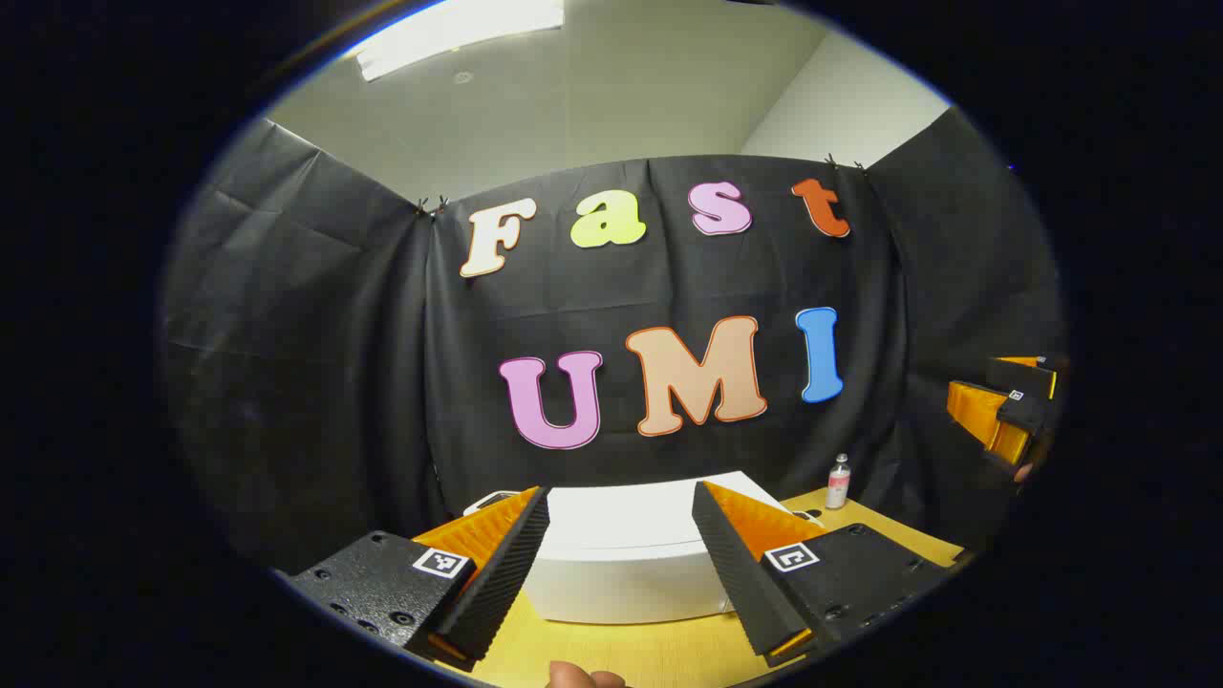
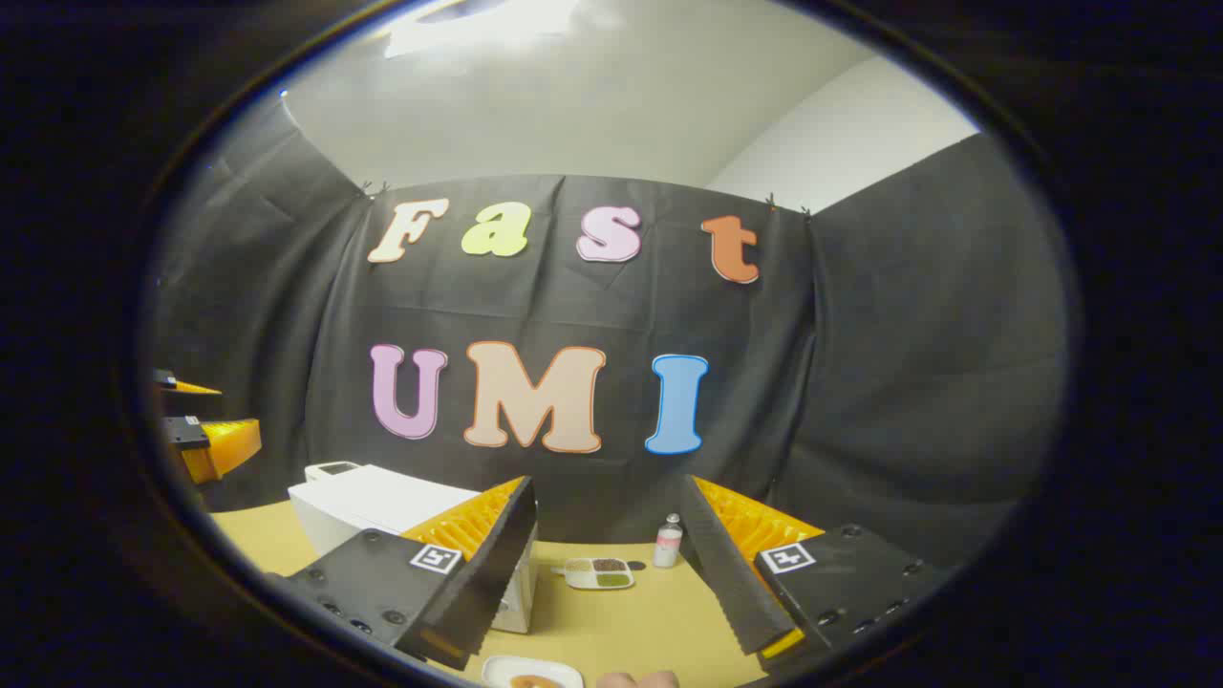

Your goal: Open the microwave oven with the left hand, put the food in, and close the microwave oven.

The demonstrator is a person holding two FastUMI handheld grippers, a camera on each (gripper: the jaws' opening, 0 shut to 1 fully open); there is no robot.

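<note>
Yellow wooden table (image 2: 631, 621) against black cloth wall (image 2: 908, 382); pale ceiling above. One white microwave oven (image 1: 631, 554), door shut, sits on the table directly ahead of the left gripper (image 1: 621, 573), whose fingers stand wide apart, holding and touching nothing. Right gripper (image 2: 607, 573) likewise spread wide, empty, held above the table. One small bottle (image 2: 668, 541) stands near the cloth. One compartment tray (image 2: 599, 571) lies just beside it. One plate with food (image 2: 531, 675) at the near edge, below the right gripper.
</note>
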